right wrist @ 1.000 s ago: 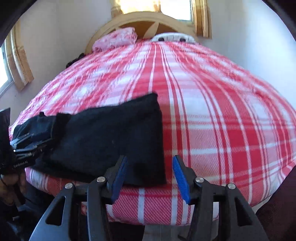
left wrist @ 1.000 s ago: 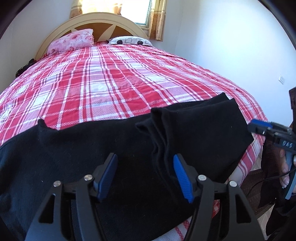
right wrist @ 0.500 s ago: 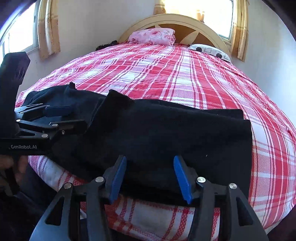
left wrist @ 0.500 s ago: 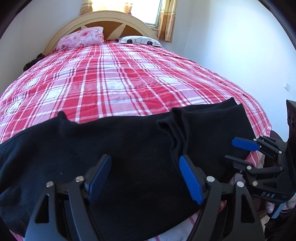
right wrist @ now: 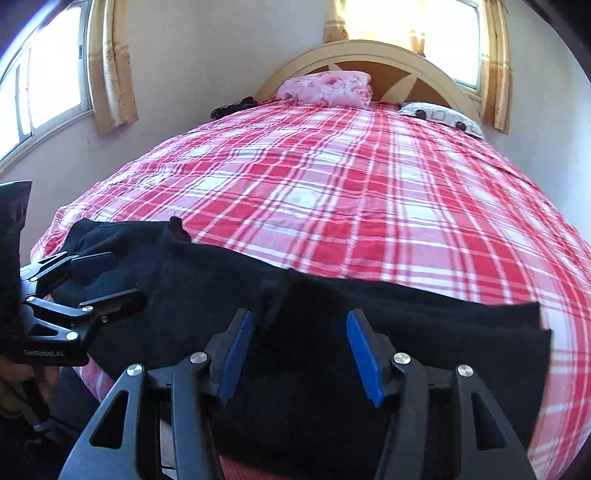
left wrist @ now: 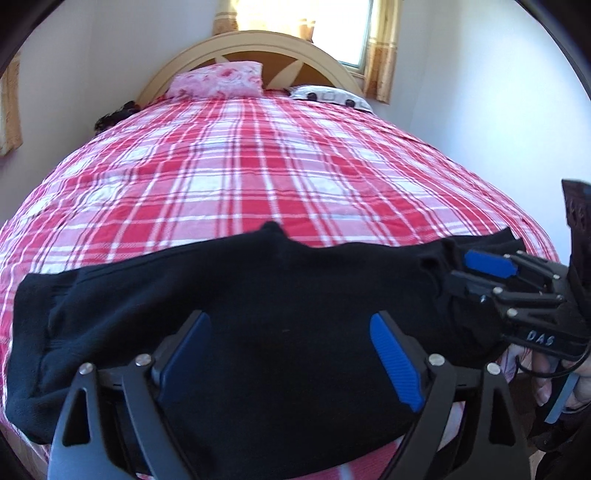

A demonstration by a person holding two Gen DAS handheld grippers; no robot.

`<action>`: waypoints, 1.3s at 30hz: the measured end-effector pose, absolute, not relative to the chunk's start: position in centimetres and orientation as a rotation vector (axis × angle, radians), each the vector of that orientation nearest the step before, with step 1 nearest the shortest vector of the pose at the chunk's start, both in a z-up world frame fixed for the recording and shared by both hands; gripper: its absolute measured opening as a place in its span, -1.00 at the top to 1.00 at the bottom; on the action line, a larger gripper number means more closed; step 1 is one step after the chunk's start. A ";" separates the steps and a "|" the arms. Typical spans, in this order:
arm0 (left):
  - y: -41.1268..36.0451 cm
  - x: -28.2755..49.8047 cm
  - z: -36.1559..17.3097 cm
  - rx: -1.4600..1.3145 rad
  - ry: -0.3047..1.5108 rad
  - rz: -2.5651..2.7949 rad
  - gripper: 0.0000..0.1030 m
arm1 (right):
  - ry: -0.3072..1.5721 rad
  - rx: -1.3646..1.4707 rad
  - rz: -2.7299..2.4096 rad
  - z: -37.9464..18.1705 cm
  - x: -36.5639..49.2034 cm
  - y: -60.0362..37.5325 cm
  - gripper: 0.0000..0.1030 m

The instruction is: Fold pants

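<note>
Left wrist view shows our black pants [left wrist: 258, 302] lying lengthwise along the plaid bed's [left wrist: 277, 177] near edge, seemingly halved; left gripper [left wrist: 291, 358] opening, right gripper [right wrist: 299, 354] half-spread, both empty; crosswise folds remain.

One black pants [left wrist: 258, 302], two grippers [left wrist: 291, 362] [right wrist: 299, 354], two pillows [left wrist: 218, 79] [left wrist: 330, 96], one bed [left wrist: 280, 166], two windows [right wrist: 48, 85] [right wrist: 417, 18].
</note>
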State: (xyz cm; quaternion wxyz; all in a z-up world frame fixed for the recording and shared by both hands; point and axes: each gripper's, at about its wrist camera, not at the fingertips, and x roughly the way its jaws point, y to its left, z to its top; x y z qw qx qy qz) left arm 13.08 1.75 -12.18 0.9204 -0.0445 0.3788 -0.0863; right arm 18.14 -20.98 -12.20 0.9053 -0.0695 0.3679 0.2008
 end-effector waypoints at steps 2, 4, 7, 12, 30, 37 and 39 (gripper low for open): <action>2.7 13.1 -12.4 -0.101 0.783 -0.159 -0.77 | 0.798 -0.164 0.439 -13.2 18.7 -19.7 -0.07; 3.7 12.9 -12.6 -0.097 0.785 -0.142 -0.77 | 0.861 -0.237 0.442 -14.9 19.1 -18.1 -0.15; 5.5 12.6 -12.5 -0.086 0.782 -0.110 -0.77 | 0.813 -0.253 0.428 -15.1 18.4 -17.9 -0.19; 12.2 11.6 -11.4 -0.059 0.759 0.039 -0.77 | 0.775 -0.116 0.446 -13.4 17.7 -20.2 -0.19; 21.1 13.1 -15.3 -0.277 0.874 0.062 -0.42 | 0.750 -0.095 0.483 -14.3 13.2 -18.0 -0.19; 21.1 12.1 -14.0 -0.322 0.898 -0.037 0.59 | 0.729 -0.045 0.473 -13.4 13.2 -19.5 -0.19; 20.7 11.5 -13.1 -0.344 0.888 -0.056 0.61 | 0.718 -0.030 0.465 -13.1 13.3 -20.2 -0.19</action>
